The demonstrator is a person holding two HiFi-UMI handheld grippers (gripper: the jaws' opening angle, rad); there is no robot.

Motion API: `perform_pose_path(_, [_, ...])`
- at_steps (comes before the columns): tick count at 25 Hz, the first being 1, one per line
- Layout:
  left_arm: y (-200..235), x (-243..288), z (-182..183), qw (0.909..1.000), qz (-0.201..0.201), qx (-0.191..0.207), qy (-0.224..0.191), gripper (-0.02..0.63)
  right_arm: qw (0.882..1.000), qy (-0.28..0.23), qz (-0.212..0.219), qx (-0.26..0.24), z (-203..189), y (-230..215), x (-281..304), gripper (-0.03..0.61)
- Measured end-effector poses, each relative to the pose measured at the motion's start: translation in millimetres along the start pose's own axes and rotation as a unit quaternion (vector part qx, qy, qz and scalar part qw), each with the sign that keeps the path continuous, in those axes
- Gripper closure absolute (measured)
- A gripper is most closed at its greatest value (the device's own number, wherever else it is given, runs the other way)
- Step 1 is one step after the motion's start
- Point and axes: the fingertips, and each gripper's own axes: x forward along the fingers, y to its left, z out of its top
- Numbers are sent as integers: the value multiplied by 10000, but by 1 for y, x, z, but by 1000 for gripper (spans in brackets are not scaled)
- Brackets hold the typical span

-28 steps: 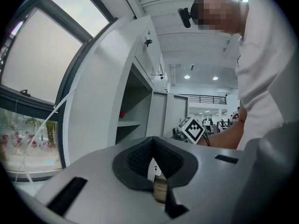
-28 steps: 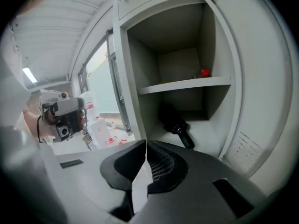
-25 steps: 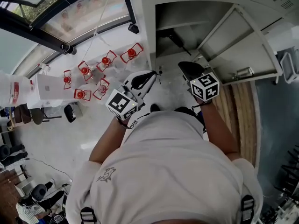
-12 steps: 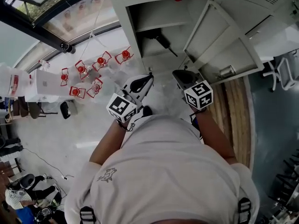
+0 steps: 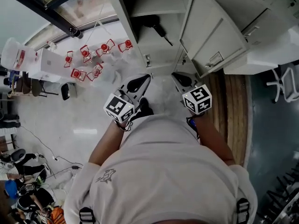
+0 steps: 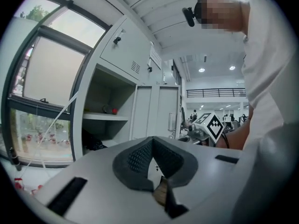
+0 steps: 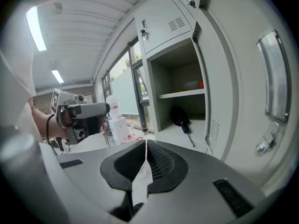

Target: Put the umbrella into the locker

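Observation:
The black folded umbrella (image 5: pixel 155 26) lies on the floor of the open locker compartment (image 5: pixel 140 45), its thin tip pointing outward. In the right gripper view the umbrella (image 7: pixel 180 117) sits below the shelf. My left gripper (image 5: pixel 147 77) and right gripper (image 5: pixel 174 75) hang side by side in front of the locker, apart from it. Each one is shut with nothing between its jaws. The left gripper (image 6: pixel 152 139) points level at the locker (image 6: pixel 105 120). The right gripper (image 7: pixel 146 142) tilts slightly down.
The locker door (image 5: pixel 212 29) stands swung open on the right, its handle (image 7: pixel 273 83) close to my right gripper. A small red thing (image 7: pixel 200 84) rests on the upper shelf. Red-and-white frames (image 5: pixel 91 59) lie by the window at left. A wooden strip (image 5: pixel 233 106) borders the floor at right.
Both grippers have drawn back from the locker opening, which now lies farther from them in the head view. Their jaws have stayed shut.

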Motion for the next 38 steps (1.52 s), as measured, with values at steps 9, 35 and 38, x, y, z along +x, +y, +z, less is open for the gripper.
perform_pose_path(9, [-67, -49, -18, 9987, 362, 7, 370, 603, 9981, 102, 561, 216, -42, 53, -23, 531])
perform_pose_path(35, [-110, -278, -31, 9975, -667, 135, 170, 603, 9993, -279, -88, 240, -61, 301, -47, 531])
perform_pose_path(38, [-117, -308, -37, 9967, -785, 130, 133, 603, 9990, -297, -177, 296, -72, 335, -52, 531])
